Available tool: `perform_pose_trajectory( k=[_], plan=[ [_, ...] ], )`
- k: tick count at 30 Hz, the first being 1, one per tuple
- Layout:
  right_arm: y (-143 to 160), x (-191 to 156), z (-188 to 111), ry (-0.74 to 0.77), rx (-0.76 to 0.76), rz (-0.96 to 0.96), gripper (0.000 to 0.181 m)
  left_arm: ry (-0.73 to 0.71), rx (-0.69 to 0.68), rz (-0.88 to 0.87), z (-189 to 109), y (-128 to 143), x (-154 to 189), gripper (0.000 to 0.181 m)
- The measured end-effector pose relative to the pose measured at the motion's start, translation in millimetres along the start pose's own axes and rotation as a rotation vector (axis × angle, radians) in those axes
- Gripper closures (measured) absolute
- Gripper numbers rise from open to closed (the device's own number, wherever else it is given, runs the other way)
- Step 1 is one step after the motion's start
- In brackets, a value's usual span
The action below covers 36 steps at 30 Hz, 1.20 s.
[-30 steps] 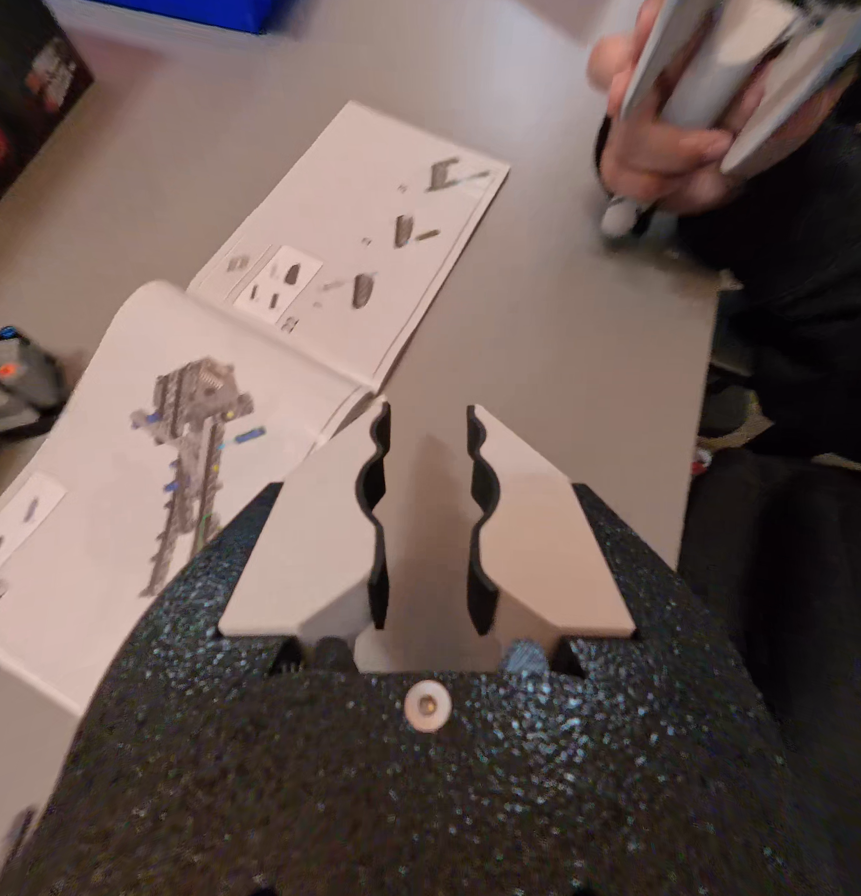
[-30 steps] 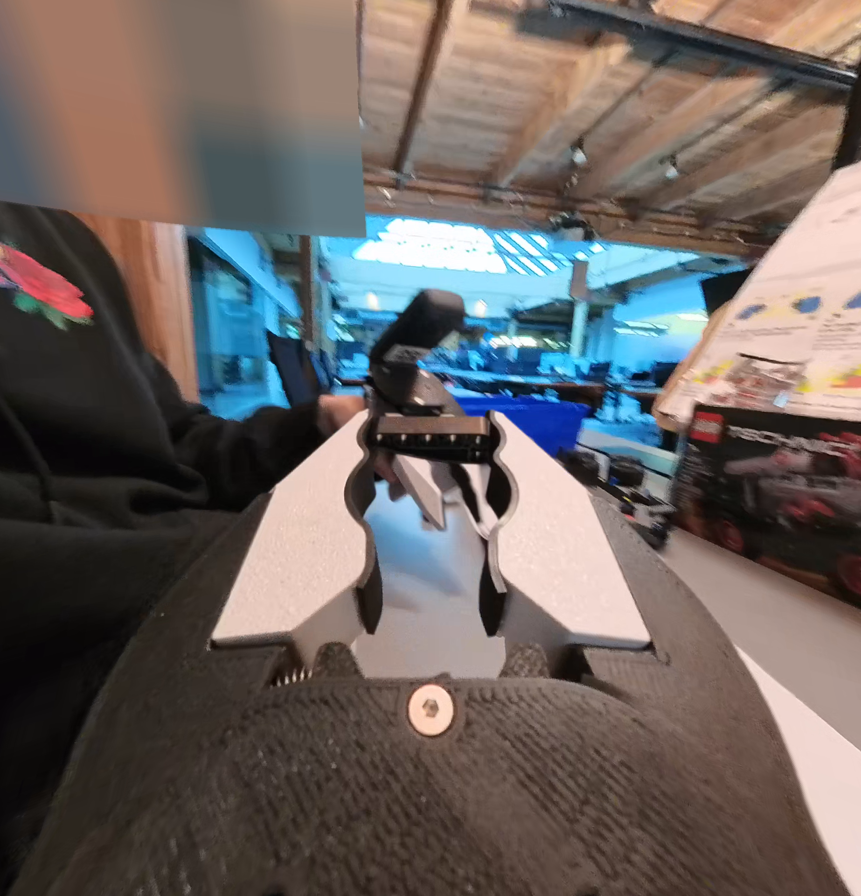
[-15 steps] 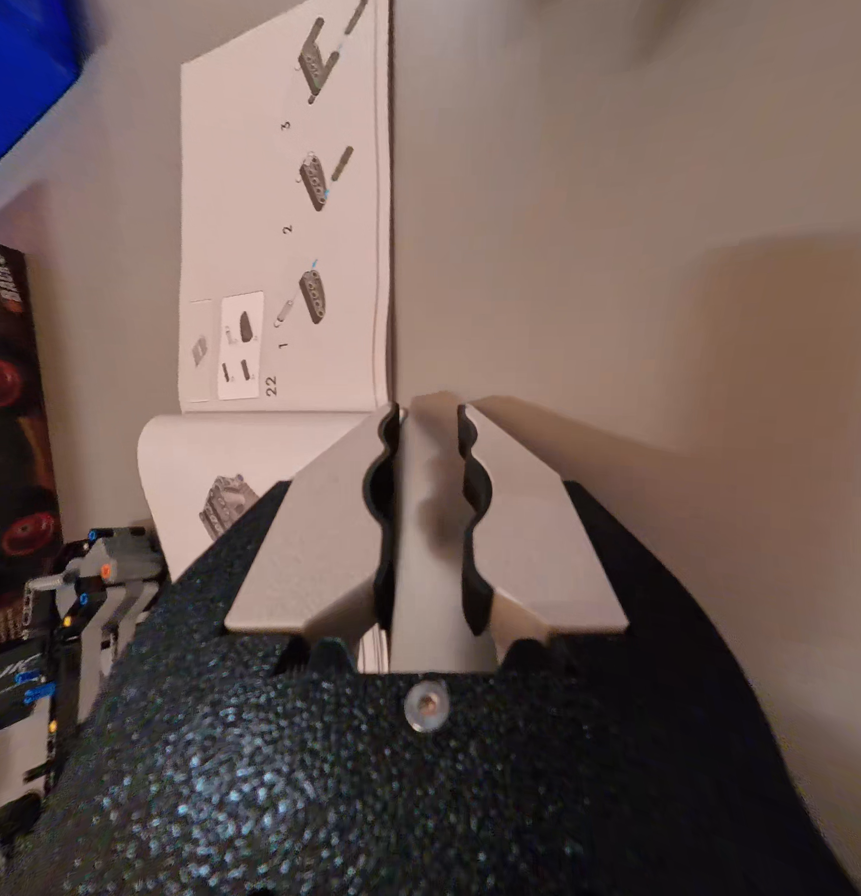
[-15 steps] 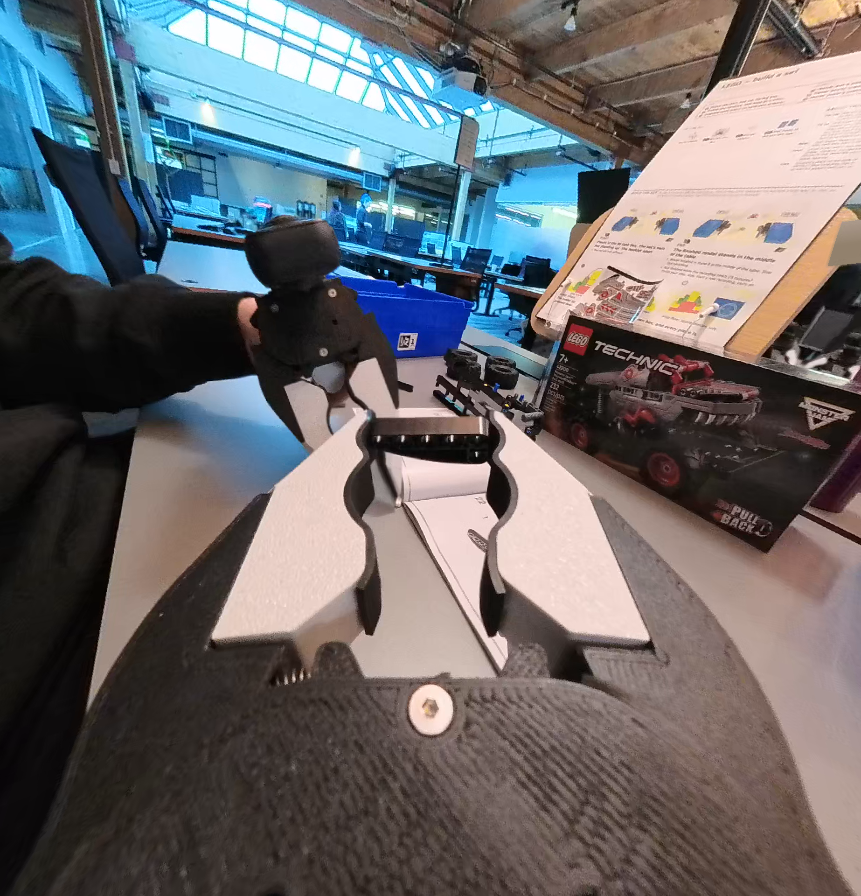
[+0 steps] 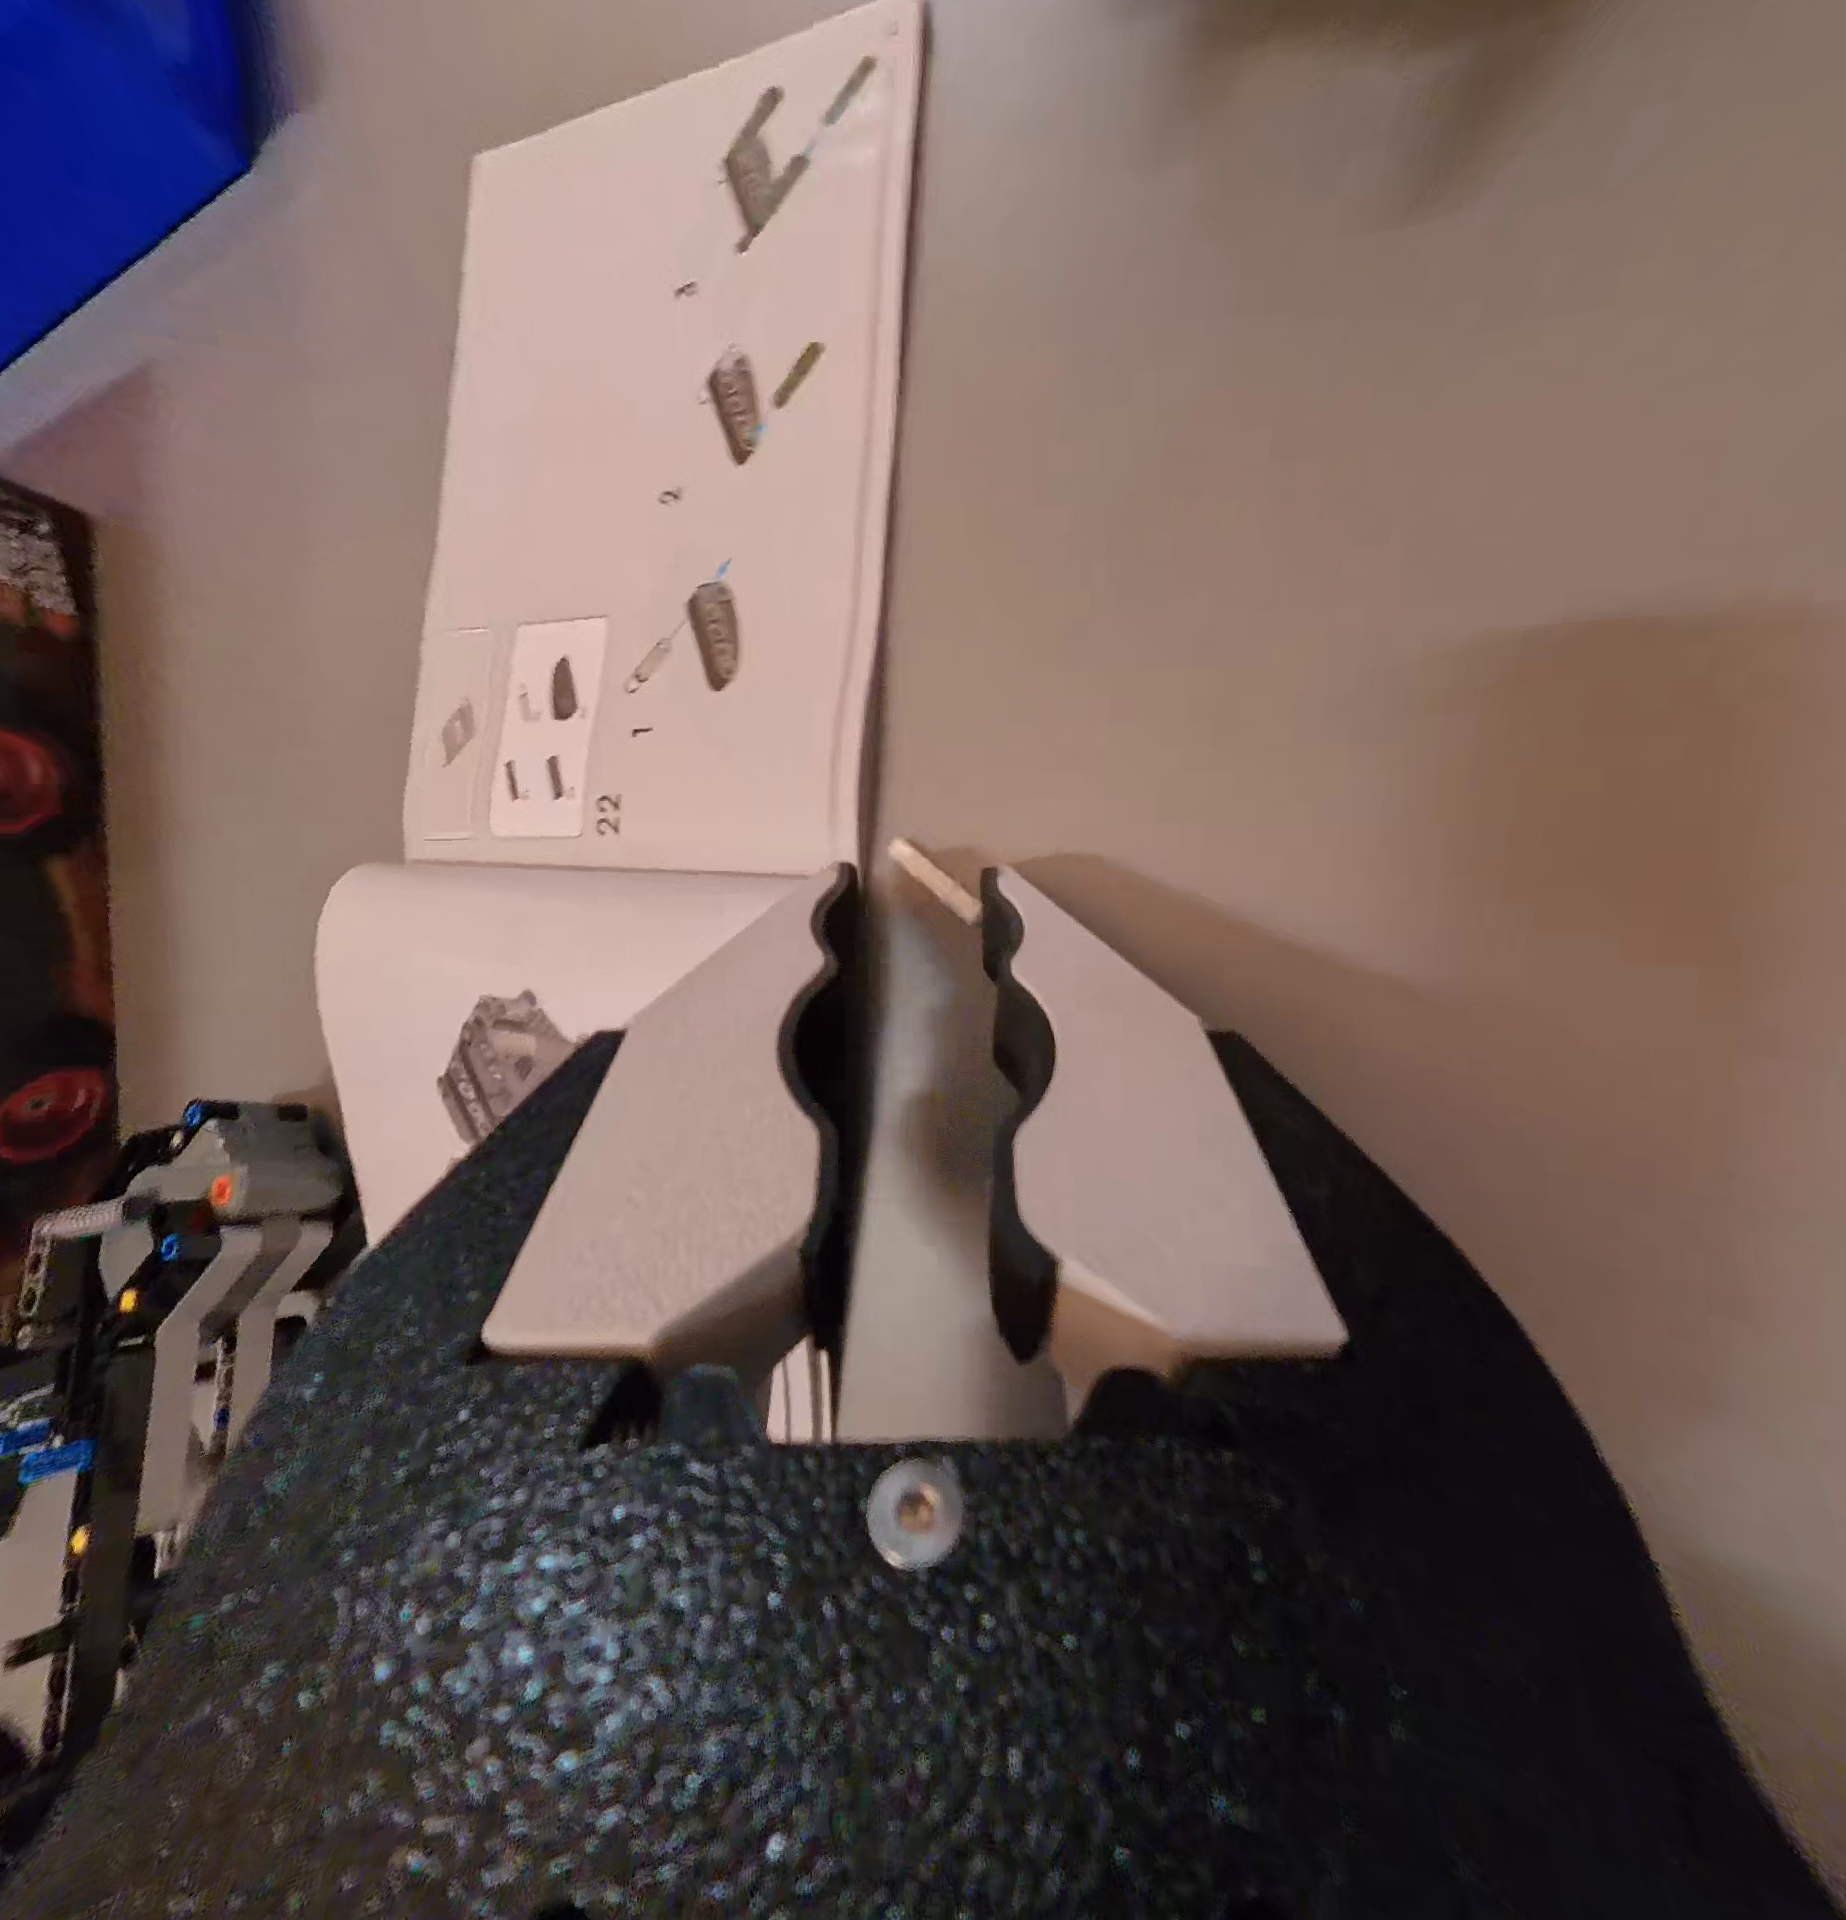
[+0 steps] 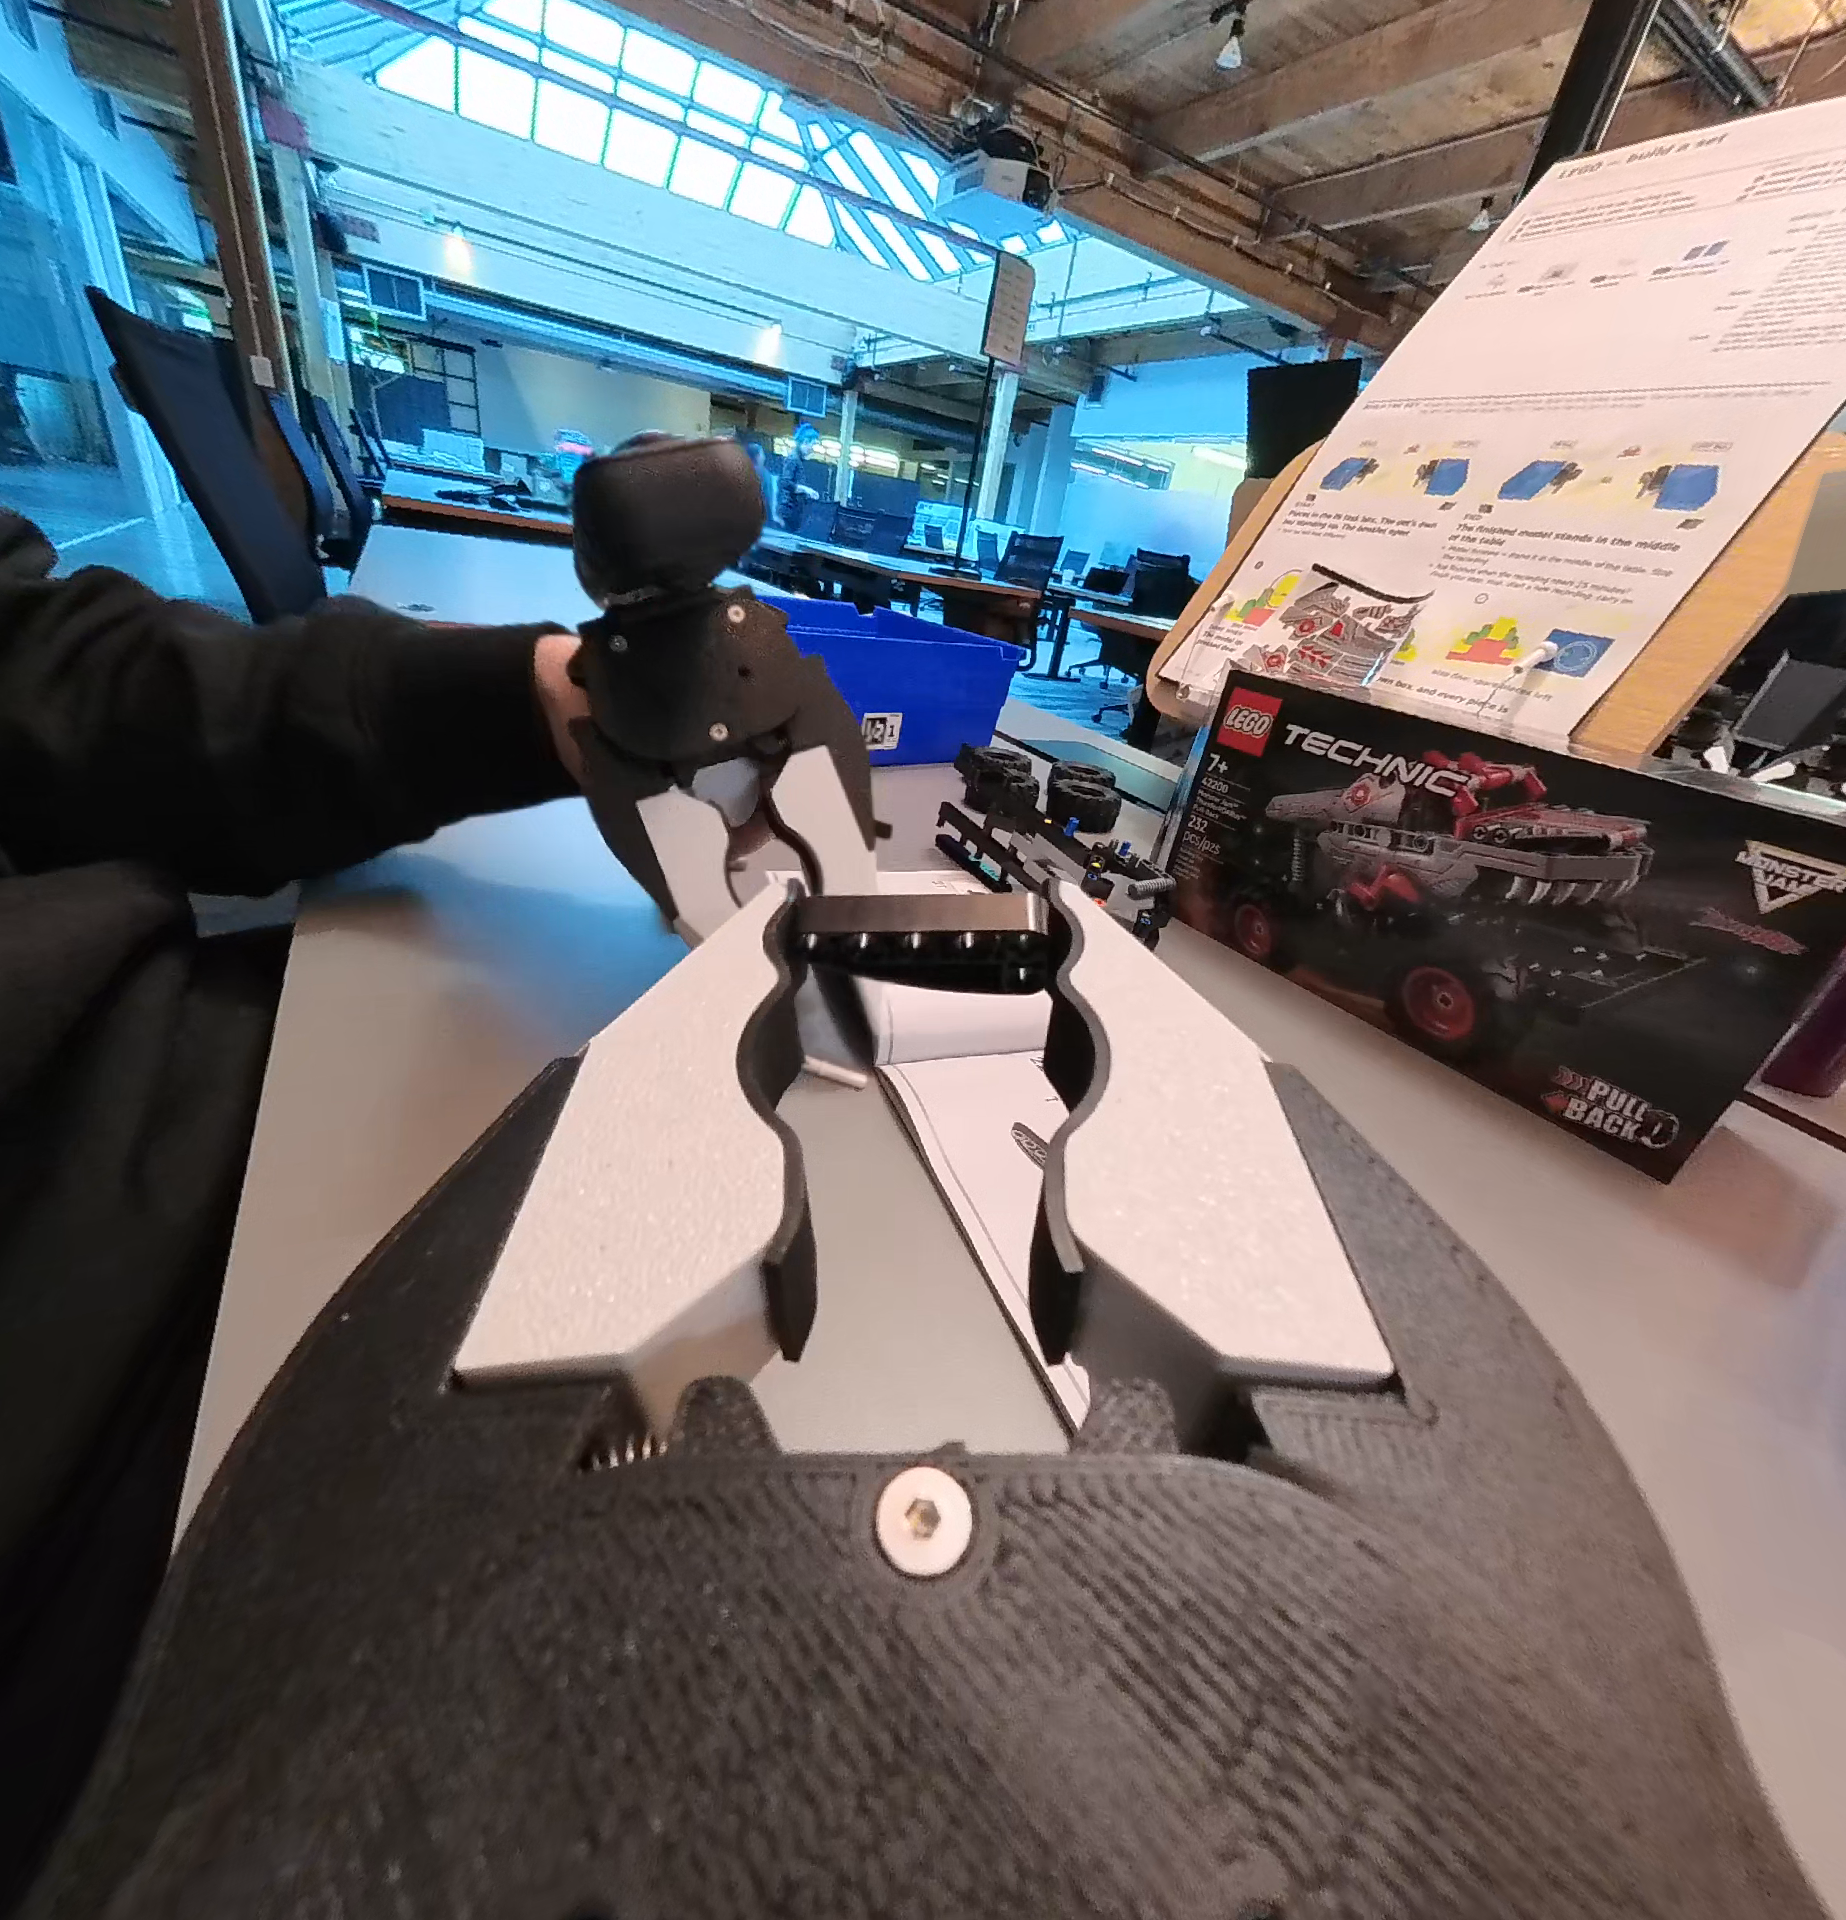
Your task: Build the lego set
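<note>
My right gripper [image 6: 919, 945] is shut on a black beam with holes [image 6: 919, 951], held crosswise between its tips above the open instruction booklet [image 6: 960, 1122]. My left gripper [image 5: 919, 883] has a narrow gap between its jaws and points down at the table by the booklet's edge [image 5: 670, 468]. A small tan pin [image 5: 934, 881] lies at its tips, and I cannot tell if it is touched. The left gripper also shows in the right wrist view [image 6: 732, 821], just beyond the beam. A partly built grey and black model [image 5: 223, 1195] stands to the left.
The set's box [image 6: 1470, 894] stands at the right with a sign board [image 6: 1625, 416] behind it. A blue bin [image 6: 898, 675] and several black tyres [image 6: 1044, 790] sit at the back by the model's frame [image 6: 1044, 862]. A person's dark sleeve [image 6: 223, 707] reaches in from the left. Some 15 centimetres of space lies between my two pairs of fingers.
The left gripper swung from facing the person to above the booklet's edge, and its jaws narrowed. The right gripper turned from the person toward the table, still holding the beam.
</note>
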State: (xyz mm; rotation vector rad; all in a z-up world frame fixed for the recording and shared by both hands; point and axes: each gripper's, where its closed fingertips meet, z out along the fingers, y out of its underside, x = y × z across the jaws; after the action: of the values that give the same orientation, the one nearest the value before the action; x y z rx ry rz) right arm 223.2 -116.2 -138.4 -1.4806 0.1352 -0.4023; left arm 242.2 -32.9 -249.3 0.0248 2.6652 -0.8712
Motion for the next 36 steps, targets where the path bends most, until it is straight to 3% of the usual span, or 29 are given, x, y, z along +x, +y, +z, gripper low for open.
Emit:
perform_pose_trajectory(
  k=[5,12,15,22,29,33,36],
  plan=[
    [0.4,-1.1,0.4,-0.006,-0.003,-0.002,0.139,0.081,-0.015,-0.049,3.4,1.0,11.5,0.159],
    [2.1,-3.1,1.5,-0.016,-0.017,-0.004,0.138,0.057,0.018,-0.492,7.0,-7.1,19.4,0.150],
    [2.3,-4.1,1.8,-0.020,-0.019,-0.008,0.138,-0.004,0.056,-0.698,8.3,-8.4,17.5,0.155],
    [2.7,-5.1,2.9,-0.022,-0.023,-0.006,0.138,-0.178,0.058,-0.699,12.3,-2.1,4.6,0.178],
    [4.7,-9.3,5.1,-0.039,-0.039,-0.017,0.139,-0.202,0.045,-0.667,13.3,-3.5,3.8,0.177],
    [3.1,-9.0,3.9,-0.042,-0.027,-0.009,0.139,-0.165,0.076,-0.668,14.1,-7.7,7.0,0.161],
    [3.0,-9.2,3.8,-0.043,-0.027,-0.008,0.139,-0.196,0.067,-0.665,16.1,-7.2,2.2,0.166]
  ],
)
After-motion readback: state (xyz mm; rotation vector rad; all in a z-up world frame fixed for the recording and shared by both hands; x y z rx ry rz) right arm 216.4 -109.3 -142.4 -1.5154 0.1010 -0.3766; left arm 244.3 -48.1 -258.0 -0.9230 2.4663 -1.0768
